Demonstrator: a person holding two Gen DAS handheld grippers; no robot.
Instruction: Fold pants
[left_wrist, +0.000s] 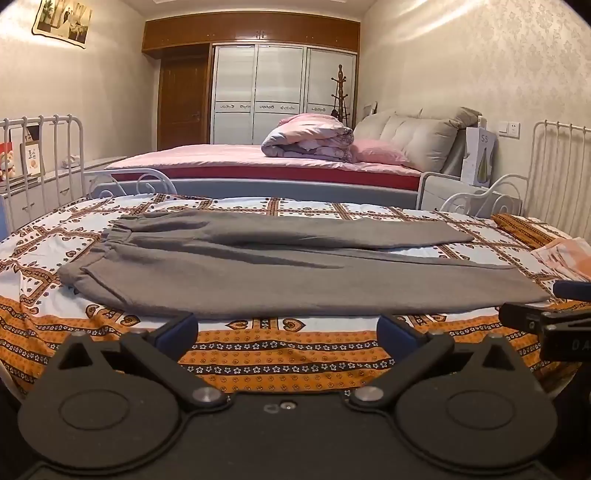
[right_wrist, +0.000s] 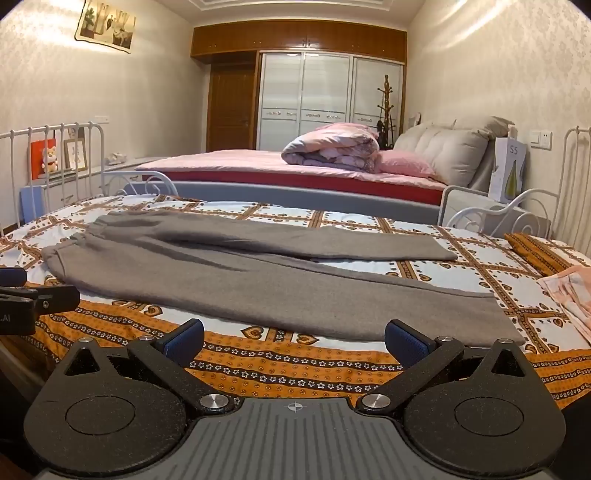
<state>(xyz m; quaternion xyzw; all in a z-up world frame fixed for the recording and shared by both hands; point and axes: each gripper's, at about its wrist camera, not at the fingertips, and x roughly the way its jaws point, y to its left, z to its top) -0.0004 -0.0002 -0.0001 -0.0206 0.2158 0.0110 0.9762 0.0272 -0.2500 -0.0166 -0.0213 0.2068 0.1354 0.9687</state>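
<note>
Grey pants lie flat across the patterned bedspread, waistband at the left, both legs running to the right with a narrow gap between them. They show the same way in the right wrist view. My left gripper is open and empty, just short of the near leg's front edge. My right gripper is open and empty, near the near leg's hem end. Each gripper shows at the edge of the other's view.
The daybed has white metal rails at the left and right. A pink folded cloth lies on the bedspread at the right. A larger bed with pink bedding stands behind.
</note>
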